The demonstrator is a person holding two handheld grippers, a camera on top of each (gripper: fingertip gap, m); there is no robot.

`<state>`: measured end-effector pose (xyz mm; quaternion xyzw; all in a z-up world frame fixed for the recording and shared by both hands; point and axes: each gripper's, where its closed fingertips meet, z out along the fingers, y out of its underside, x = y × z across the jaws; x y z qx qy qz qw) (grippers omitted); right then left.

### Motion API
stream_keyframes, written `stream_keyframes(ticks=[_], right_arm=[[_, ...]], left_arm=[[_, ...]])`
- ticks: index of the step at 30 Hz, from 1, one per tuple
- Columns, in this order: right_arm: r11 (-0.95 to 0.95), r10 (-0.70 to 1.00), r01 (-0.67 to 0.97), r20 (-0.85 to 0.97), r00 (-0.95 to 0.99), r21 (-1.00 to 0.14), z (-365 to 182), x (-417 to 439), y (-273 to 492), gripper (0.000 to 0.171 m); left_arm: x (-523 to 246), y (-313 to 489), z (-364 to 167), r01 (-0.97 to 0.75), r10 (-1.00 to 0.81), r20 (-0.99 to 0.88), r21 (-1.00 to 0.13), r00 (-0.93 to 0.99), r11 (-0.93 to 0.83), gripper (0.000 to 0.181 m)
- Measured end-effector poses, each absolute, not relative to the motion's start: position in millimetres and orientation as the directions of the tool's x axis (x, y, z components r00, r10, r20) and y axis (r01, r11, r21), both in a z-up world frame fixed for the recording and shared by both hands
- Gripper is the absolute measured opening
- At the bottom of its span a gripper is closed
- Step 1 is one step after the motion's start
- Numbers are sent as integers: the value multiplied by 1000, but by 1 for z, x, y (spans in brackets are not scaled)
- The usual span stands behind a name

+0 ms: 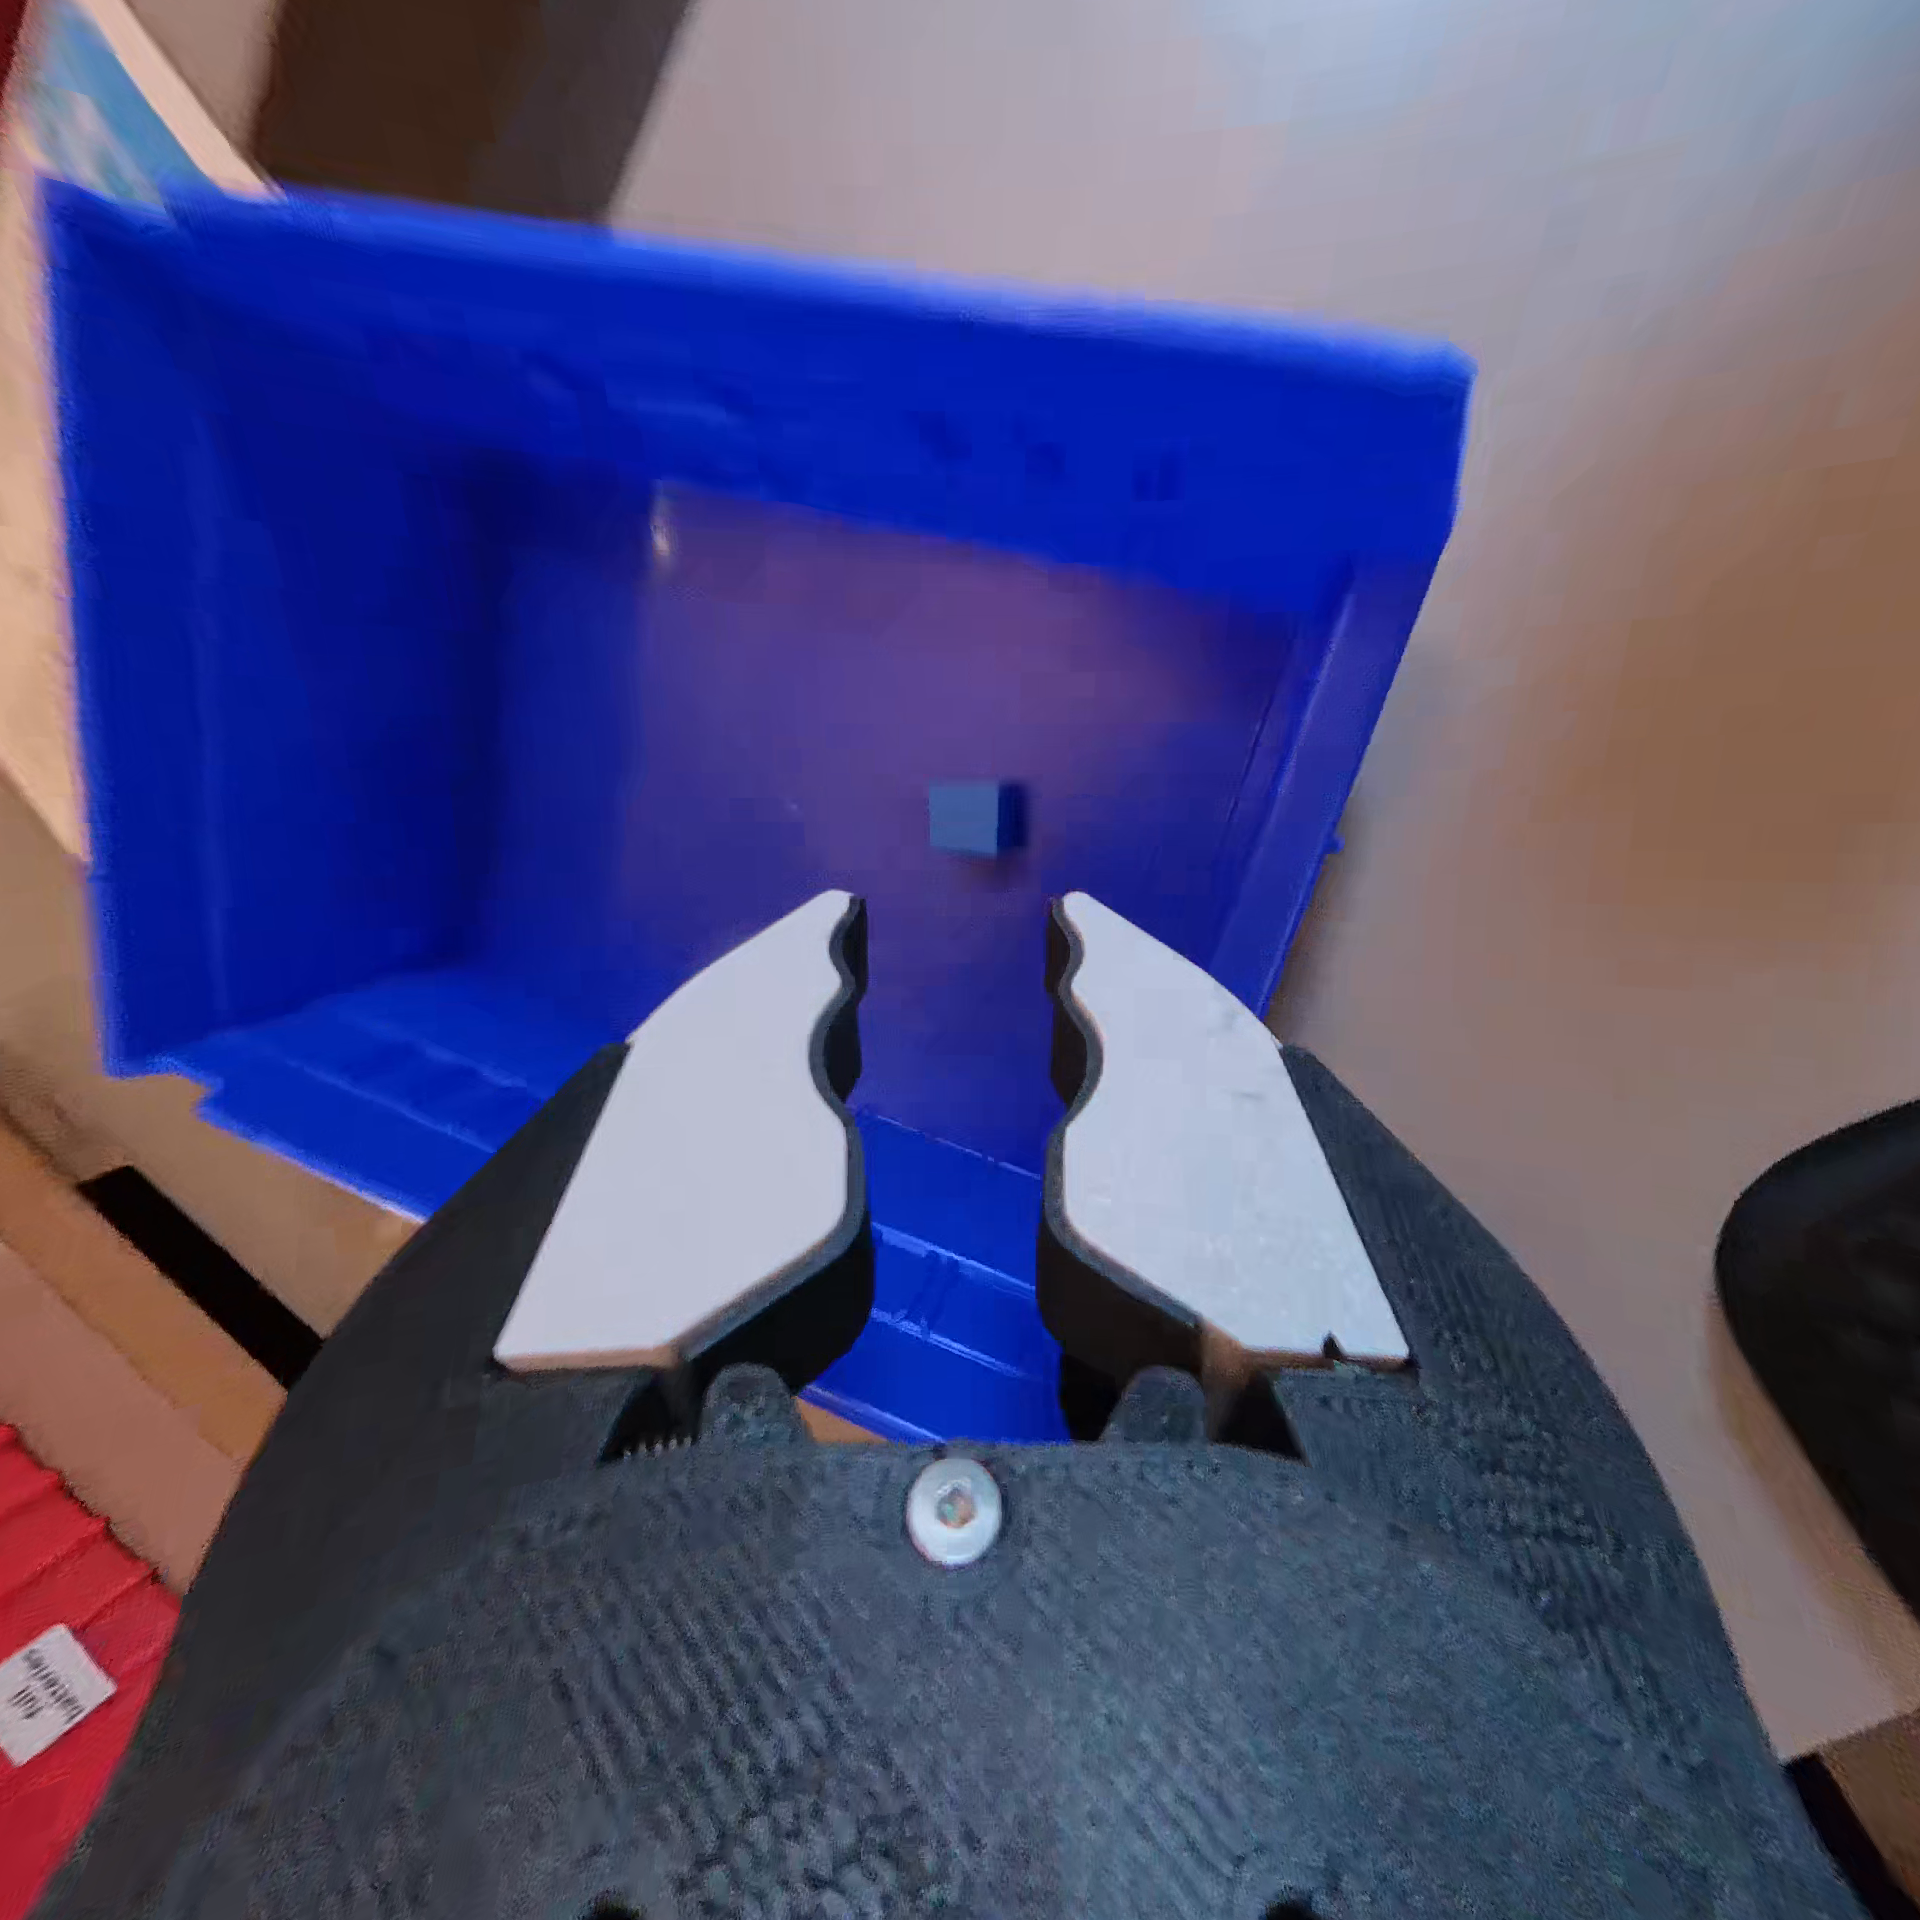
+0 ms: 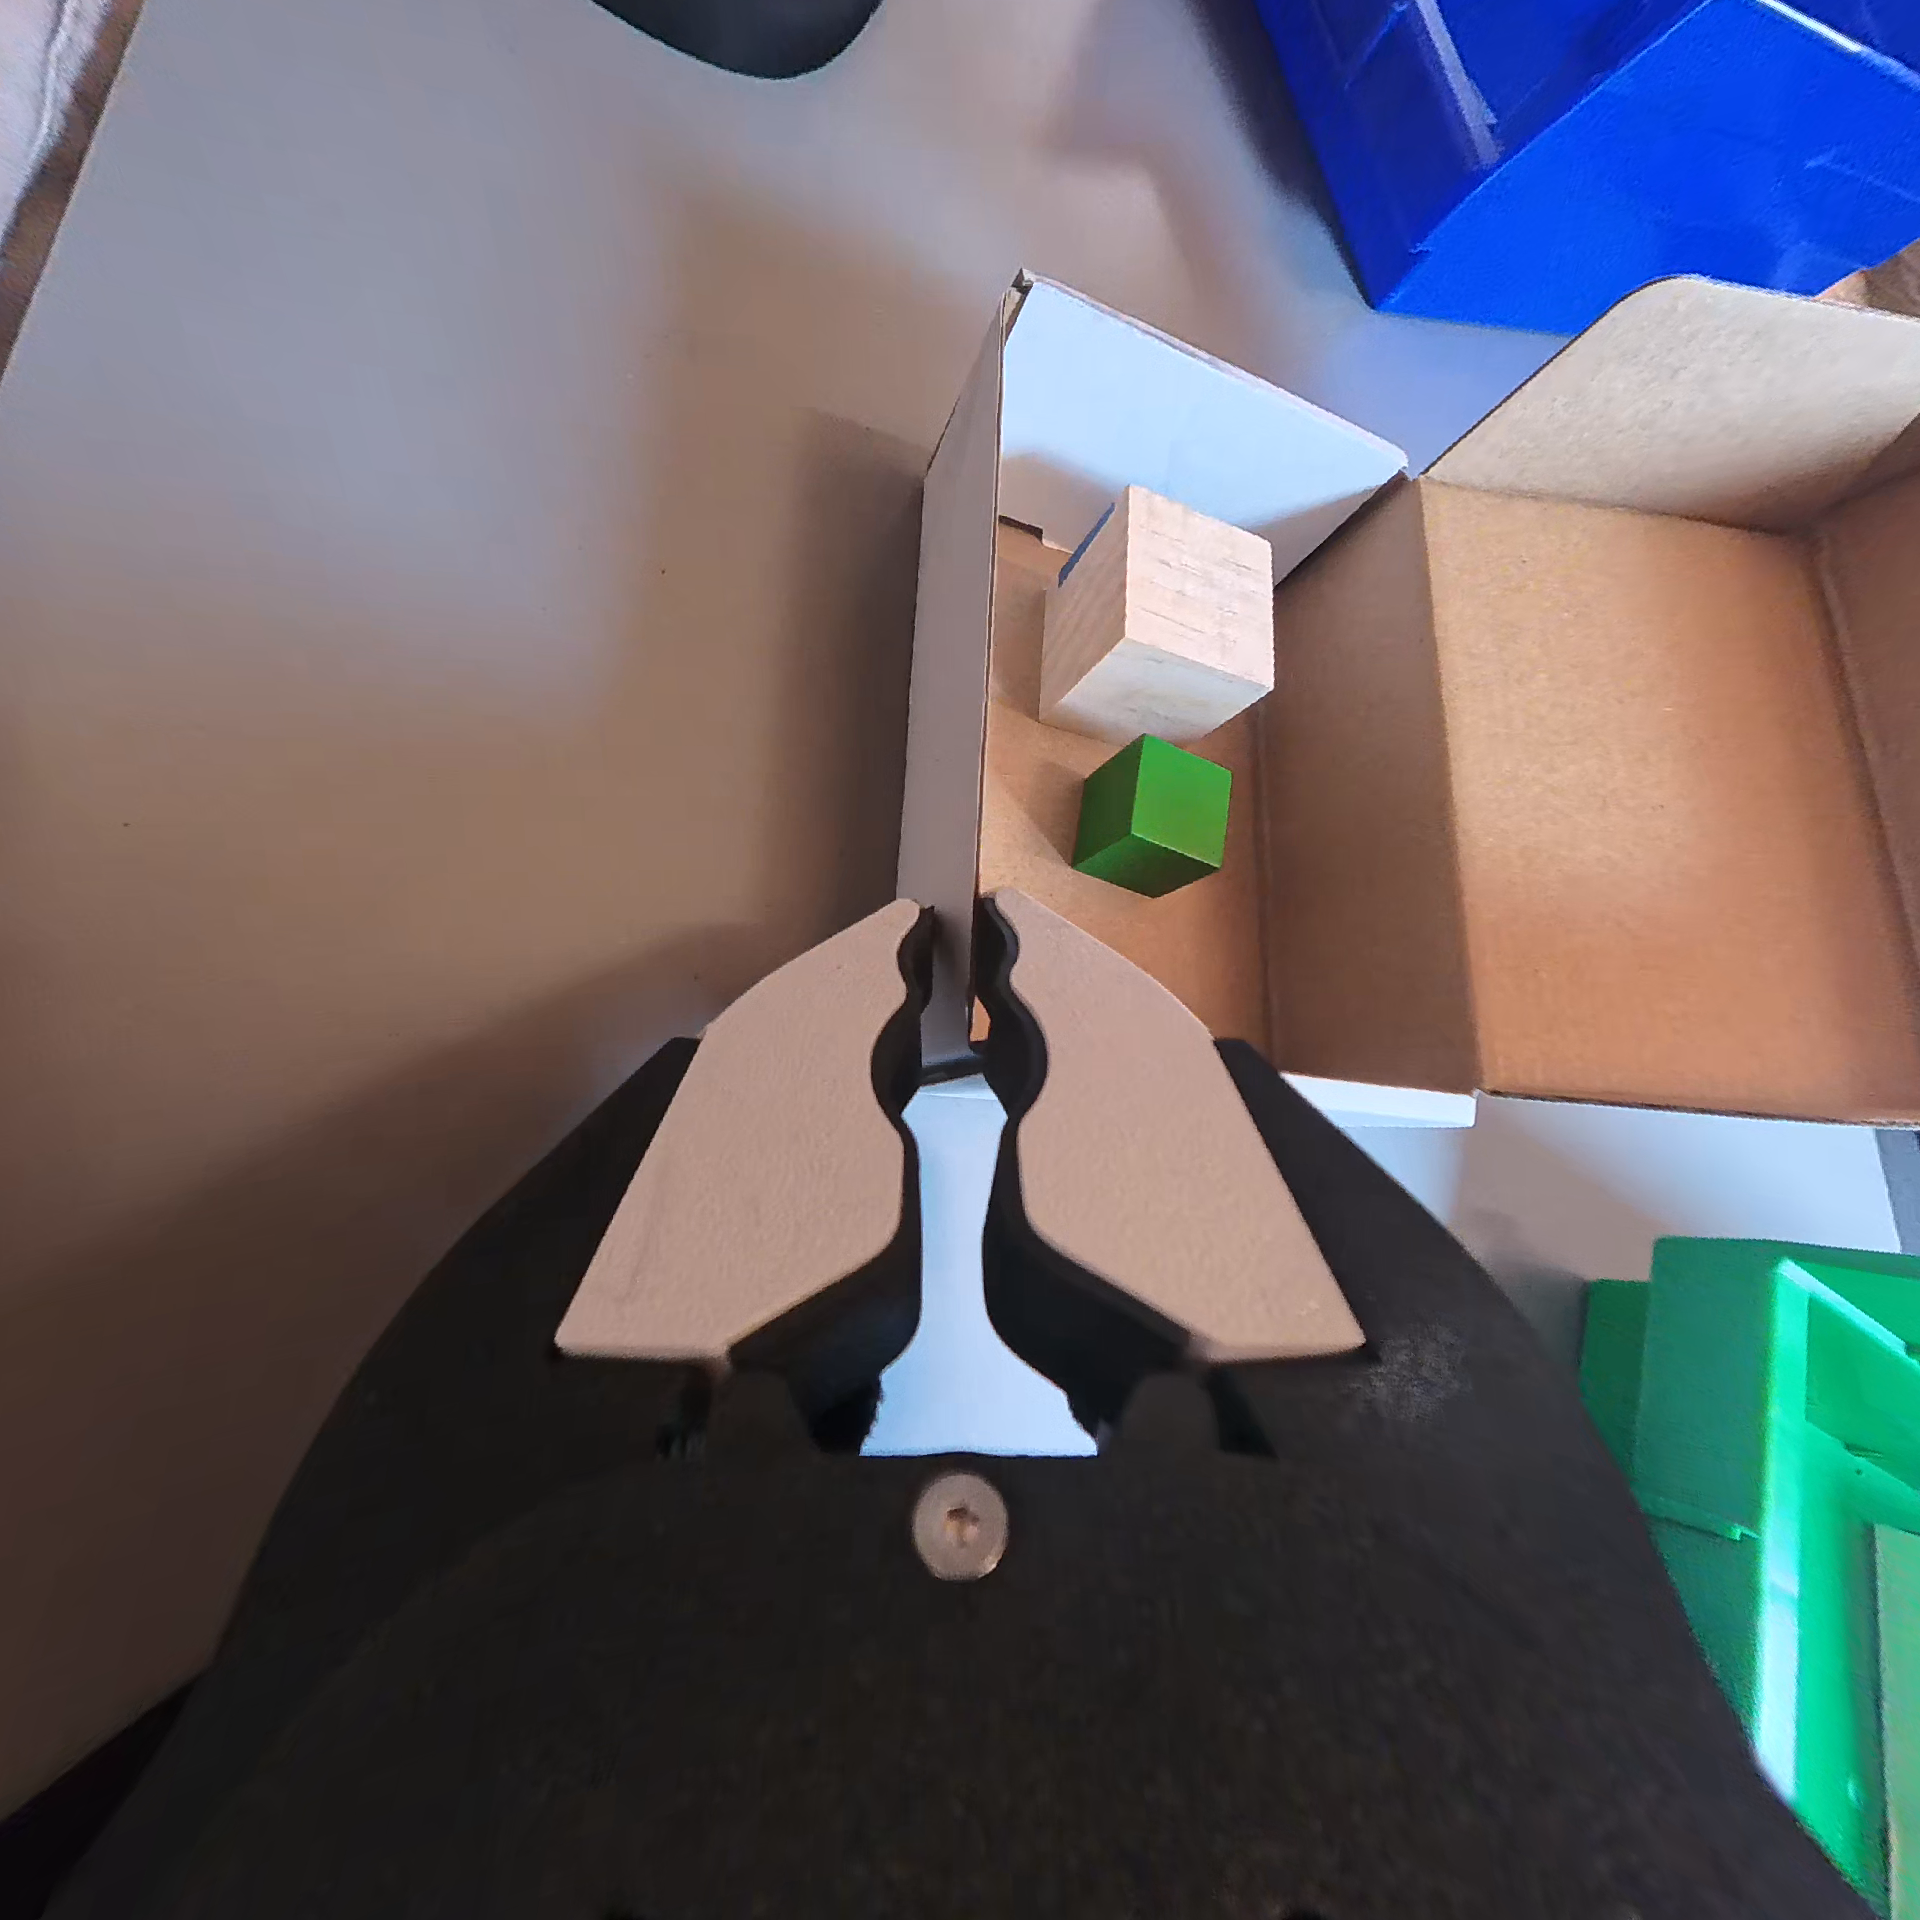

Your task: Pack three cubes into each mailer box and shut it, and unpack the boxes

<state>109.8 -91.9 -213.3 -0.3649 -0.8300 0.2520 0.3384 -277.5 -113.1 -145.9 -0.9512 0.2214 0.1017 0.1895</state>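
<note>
In the left wrist view my left gripper (image 1: 956, 914) is open and empty, held above a blue bin (image 1: 312, 623). One small blue cube (image 1: 975, 819) lies on the bin floor just beyond the fingertips. In the right wrist view my right gripper (image 2: 956, 920) is shut on the near wall of an open white mailer box (image 2: 951, 665). Inside the box lie a pale wooden cube (image 2: 1164, 613) and a smaller green cube (image 2: 1153, 816). The box's brown lid (image 2: 1579, 790) is folded open to the right.
The blue bin also shows at the top right of the right wrist view (image 2: 1662, 156). A green bin (image 2: 1787, 1507) stands at the lower right. A red bin (image 1: 62, 1621) and cardboard (image 1: 135, 1330) lie at the lower left of the left wrist view. A black chair (image 1: 1839, 1320) sits beside the table. About 40 centimeters separates my left fingertips from my right. From my right tips it is roughly 5 centimeters to the smaller green cube (image 2: 1153, 816); from my left, 35 centimeters.
</note>
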Motion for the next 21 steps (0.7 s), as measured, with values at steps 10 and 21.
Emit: stream_keyframes(ticks=[10,21], right_arm=[[598,782,436,369,-503,-672,-214,110,-92,6],[606,776,433,374,-509,-667,-214,110,-92,6]], left_arm=[[-291,-97,-232,-425,-395,-194,-148,898,-893,30],[-162,-57,-91,-614,-512,-339,-443,790,-654,22]])
